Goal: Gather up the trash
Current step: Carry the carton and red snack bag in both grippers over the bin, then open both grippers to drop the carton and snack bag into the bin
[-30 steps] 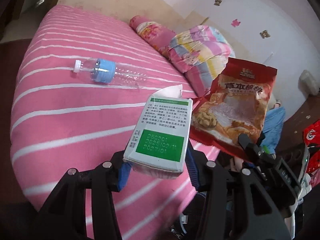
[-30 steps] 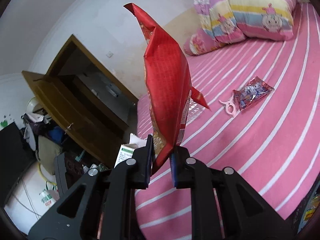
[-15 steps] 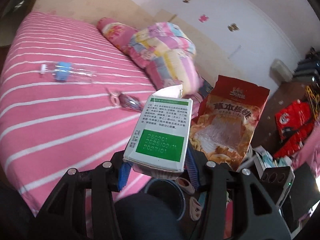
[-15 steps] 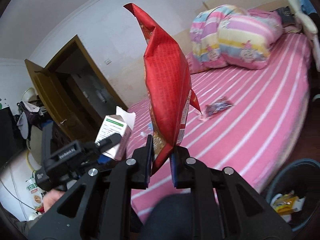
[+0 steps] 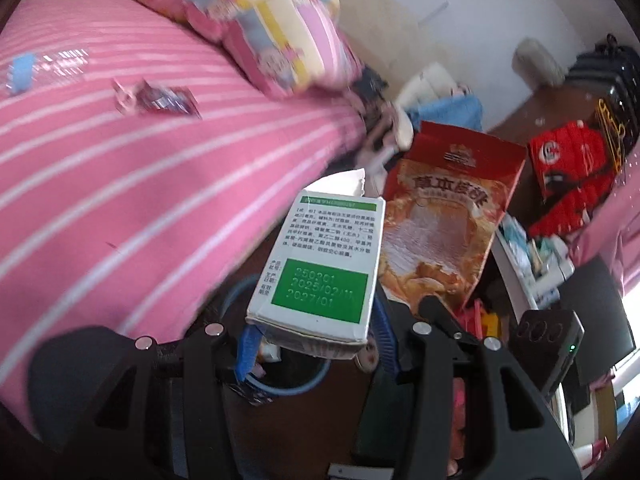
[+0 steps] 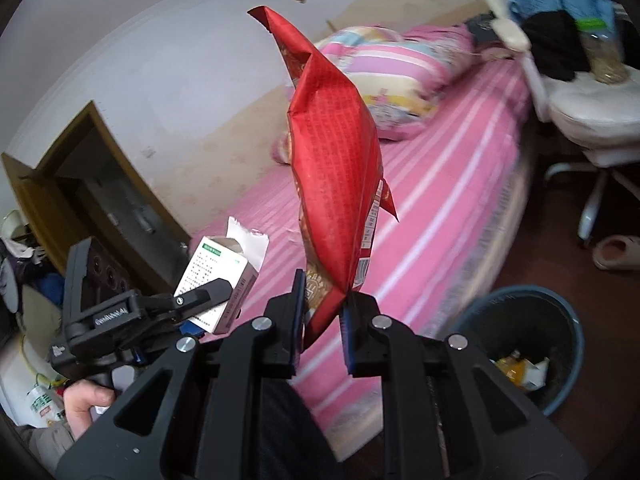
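Observation:
My left gripper (image 5: 316, 344) is shut on a white and green carton (image 5: 324, 264) with a torn top flap, held upright above a blue trash bin (image 5: 280, 384) on the dark floor. In the right wrist view the same carton (image 6: 220, 276) shows at the left in the left gripper. My right gripper (image 6: 322, 326) is shut on the bottom edge of a red snack bag (image 6: 336, 184), which stands tall; the bag (image 5: 444, 220) hangs just right of the carton. The blue bin (image 6: 528, 344) with wrappers inside sits low right beside the bed.
A pink striped bed (image 5: 100, 160) holds a plastic bottle (image 5: 40, 68), a small foil wrapper (image 5: 160, 98) and patterned pillows (image 5: 272, 32). A white chair (image 6: 584, 120) with clothes and a slipper (image 6: 618, 252) stand right of the bin. A wooden door (image 6: 80, 184) is at the left.
Both grippers have swung away from over the bed toward its foot, carrying the carton and the bag. The blue bin has come into view under them.

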`<state>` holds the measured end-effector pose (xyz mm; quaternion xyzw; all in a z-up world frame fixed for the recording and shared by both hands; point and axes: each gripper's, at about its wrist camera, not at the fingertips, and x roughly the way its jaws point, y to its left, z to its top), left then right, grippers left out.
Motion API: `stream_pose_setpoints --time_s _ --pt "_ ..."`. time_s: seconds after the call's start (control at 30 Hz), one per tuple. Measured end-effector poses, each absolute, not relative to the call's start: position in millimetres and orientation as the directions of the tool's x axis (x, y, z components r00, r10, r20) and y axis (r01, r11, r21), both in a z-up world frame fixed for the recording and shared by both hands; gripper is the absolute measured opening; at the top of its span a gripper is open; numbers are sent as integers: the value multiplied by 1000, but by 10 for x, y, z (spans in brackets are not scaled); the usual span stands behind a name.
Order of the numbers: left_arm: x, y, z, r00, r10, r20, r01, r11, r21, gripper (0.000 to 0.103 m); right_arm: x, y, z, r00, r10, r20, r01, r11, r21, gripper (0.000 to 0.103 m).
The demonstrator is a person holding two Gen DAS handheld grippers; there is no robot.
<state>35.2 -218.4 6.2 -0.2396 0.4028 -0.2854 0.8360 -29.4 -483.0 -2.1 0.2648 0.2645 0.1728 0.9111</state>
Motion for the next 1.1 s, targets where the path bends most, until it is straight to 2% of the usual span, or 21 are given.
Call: stream_pose_setpoints --time_s 0.3,0.63,0.9,1.1 --pt "534 -2807 -359 359 -697 -620 303 716 -629 47 -398 -5175 -582 772 393 -500 -55 825 563 16" --pt "980 -3088 -960 212 -711 -671 211 703 -679 47 -389 -5323 -1076 723 365 -587 39 826 562 16" --pt "1230 -3480 -1367 122 -634 -763 228 766 -600 47 -320 -5366 -1332 681 347 -646 97 831 548 16" --pt "1307 -3660 -1566 75 -597 -799 260 785 -562 47 -237 -5433 -1532 646 316 -695 150 840 521 17"
